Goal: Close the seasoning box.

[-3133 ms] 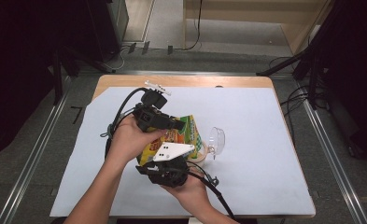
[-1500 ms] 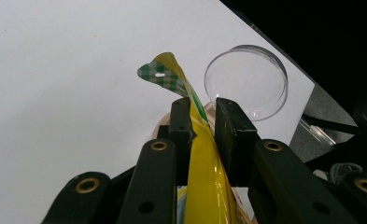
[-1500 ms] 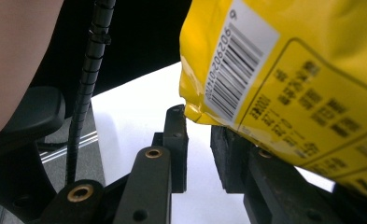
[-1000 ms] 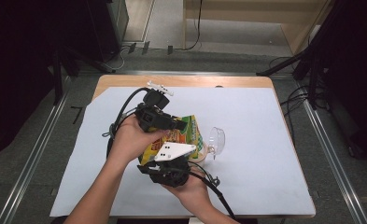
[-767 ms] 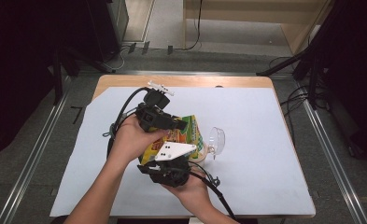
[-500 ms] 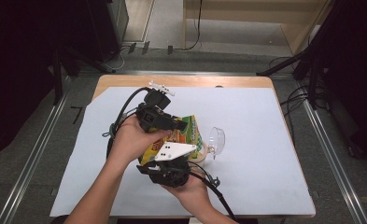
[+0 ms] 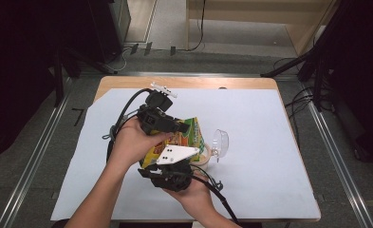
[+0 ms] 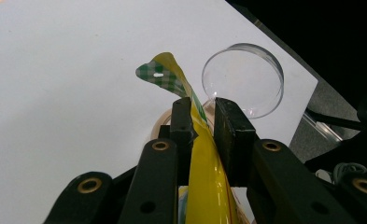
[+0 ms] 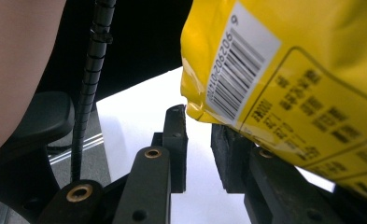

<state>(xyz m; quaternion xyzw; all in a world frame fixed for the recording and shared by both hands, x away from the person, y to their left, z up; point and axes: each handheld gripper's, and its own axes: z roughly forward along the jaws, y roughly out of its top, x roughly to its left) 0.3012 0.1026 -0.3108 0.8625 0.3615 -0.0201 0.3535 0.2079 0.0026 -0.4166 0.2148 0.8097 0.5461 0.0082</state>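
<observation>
The yellow snack bag (image 7: pixel 177 142) is held up over the white-covered bench (image 7: pixel 269 142), just above a small bowl (image 7: pixel 204 154). The left gripper (image 8: pixel 202 126) pinches the bag's upper edge. The right gripper (image 9: pixel 197 140) sits at the bag's lower corner with a narrow gap between its jaws; whether it grips cannot be told. A clear round lid (image 8: pixel 243 79) stands just beside the bowl.

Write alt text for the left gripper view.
The left gripper looks along its two black jaws, shut on the upper edge of a yellow snack bag whose green checked corner curls upward. Beyond it, a clear round lid rests on the white table cover.
</observation>
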